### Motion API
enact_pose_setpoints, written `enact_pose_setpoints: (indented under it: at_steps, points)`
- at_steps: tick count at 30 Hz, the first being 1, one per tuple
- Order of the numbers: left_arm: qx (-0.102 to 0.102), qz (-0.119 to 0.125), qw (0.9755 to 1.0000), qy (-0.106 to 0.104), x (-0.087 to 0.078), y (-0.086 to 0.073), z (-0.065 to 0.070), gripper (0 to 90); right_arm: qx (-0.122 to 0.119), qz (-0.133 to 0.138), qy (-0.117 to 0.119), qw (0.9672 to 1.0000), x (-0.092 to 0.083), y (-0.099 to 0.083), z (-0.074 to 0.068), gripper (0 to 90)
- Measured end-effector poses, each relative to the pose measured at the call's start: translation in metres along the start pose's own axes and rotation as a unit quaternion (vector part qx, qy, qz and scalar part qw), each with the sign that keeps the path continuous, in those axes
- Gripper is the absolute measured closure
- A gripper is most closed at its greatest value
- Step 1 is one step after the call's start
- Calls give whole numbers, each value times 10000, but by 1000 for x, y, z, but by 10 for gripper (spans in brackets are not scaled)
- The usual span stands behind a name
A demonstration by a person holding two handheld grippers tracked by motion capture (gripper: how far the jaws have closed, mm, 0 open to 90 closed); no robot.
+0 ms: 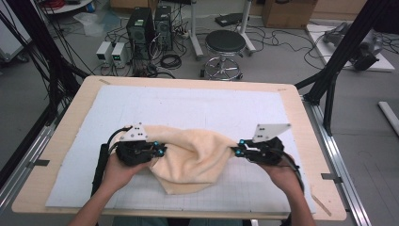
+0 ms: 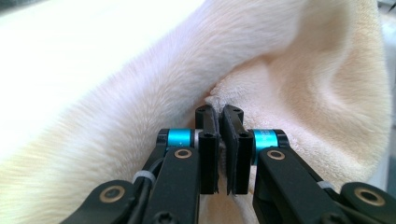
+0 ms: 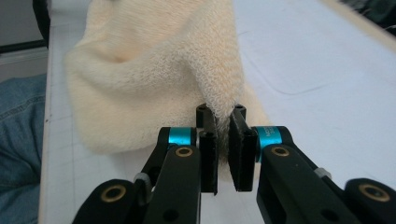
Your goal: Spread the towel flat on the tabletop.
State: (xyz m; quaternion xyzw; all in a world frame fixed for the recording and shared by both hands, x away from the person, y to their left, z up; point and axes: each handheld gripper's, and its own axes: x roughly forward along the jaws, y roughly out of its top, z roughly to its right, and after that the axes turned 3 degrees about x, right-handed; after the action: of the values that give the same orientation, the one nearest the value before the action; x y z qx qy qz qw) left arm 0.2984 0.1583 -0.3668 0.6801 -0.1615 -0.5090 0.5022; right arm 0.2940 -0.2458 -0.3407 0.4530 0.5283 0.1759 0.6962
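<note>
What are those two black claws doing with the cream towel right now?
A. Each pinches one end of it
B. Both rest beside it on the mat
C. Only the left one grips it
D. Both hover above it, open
A: the left gripper and the right gripper each have their jaws closed on an end of the towel, which sags between them.

No readable text, labels, brands or numbers anywhere. The small units on the floor behind the bench (image 1: 301,117) show lit green displays, but digits are too small to make out.
</note>
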Motion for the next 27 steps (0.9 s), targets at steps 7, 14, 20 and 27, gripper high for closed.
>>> enact_pose_setpoints:
  at_steps: [7, 14, 20, 27]
  points:
    - [329, -16, 9994, -116, -14, 12, 18, 850, -153, 3, -125, 9998, -42, -8, -26, 841]
    - [214, -467, 9987, -51, -37, -44, 31, 850, 65, -377, 465, 9982, -7, -55, -61, 837]
    - [-19, -587, 9982, -142, -56, -69, 29, 789, 72, -345, 774, 9964, 3, -53, -68, 652]
    - [187, -218, 9996, 34, -56, -30, 15, 619, 35, 47, 473, 9989, -2, -20, -43, 582]
